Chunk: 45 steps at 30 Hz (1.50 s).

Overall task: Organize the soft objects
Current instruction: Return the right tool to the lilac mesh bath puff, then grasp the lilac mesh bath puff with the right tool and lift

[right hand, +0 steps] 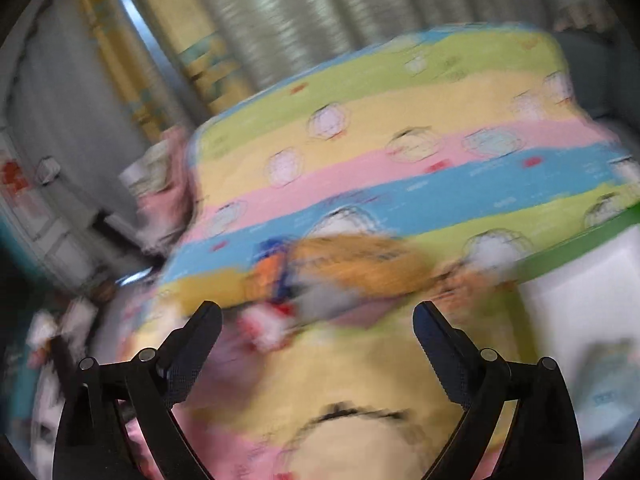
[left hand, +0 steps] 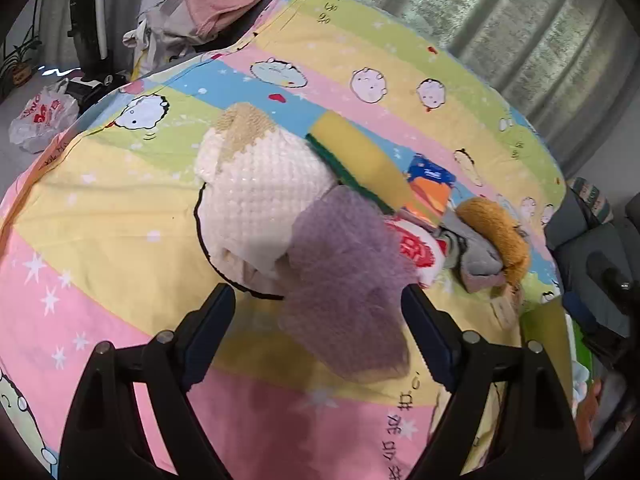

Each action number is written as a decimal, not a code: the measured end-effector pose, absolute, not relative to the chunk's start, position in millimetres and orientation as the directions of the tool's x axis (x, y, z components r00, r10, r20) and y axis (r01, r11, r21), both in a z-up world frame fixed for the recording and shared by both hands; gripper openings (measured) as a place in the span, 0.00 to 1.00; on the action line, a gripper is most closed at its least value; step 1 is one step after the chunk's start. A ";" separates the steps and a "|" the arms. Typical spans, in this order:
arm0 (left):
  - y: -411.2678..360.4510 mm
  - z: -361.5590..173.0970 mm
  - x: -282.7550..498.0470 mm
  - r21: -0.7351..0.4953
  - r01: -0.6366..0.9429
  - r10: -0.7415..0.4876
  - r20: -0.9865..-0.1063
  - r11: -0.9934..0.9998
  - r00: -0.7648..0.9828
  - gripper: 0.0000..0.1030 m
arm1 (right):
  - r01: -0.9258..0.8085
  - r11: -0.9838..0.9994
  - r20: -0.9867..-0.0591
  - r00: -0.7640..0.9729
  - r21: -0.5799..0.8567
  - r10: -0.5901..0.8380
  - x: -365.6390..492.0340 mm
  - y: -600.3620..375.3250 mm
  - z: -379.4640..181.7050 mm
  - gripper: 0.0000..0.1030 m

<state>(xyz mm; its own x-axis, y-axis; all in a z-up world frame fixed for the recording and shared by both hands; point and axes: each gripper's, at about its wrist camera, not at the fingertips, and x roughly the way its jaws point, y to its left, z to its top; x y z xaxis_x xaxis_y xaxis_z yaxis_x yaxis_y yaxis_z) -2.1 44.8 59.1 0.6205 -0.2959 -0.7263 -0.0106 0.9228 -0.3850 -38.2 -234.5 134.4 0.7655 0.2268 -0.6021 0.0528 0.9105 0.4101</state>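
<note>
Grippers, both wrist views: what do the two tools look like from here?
Both look alike. The left gripper has black plastic arms with round silver pivot pins and two dark blue fingers with ridged pads. The right gripper has the same black arms, silver pins and dark textured fingers. No cables, markings or sleeves show.

Readable marks: few, mostly unclear

Bedsheet [left hand: 100, 208] carries printed Chinese characters at 5 o'clock, inverted; red lettering on plastic bag [left hand: 42, 118] at 9 o'clock illegible.
</note>
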 end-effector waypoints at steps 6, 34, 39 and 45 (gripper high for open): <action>42.2 51.8 6.9 -0.390 -0.007 -0.315 -0.755 0.921 0.575 0.80 | -0.038 0.871 -0.709 0.565 0.489 0.422 4.1 -166.0 97.3 0.94; 12.0 92.5 -41.3 -0.317 0.186 -0.361 -0.687 0.930 0.631 0.13 | -0.109 0.768 -0.639 0.488 0.631 0.595 5.6 -125.3 74.4 0.25; -7.9 108.1 -64.0 -0.317 0.285 -0.425 -0.640 0.905 0.640 0.13 | -0.099 0.803 -0.614 0.592 0.587 0.522 -33.0 -141.6 102.9 0.25; -37.9 120.1 -88.8 -0.311 0.398 -0.503 -0.602 0.863 0.619 0.13 | -0.050 0.827 -0.582 0.688 0.560 0.435 -74.5 -169.1 122.1 0.25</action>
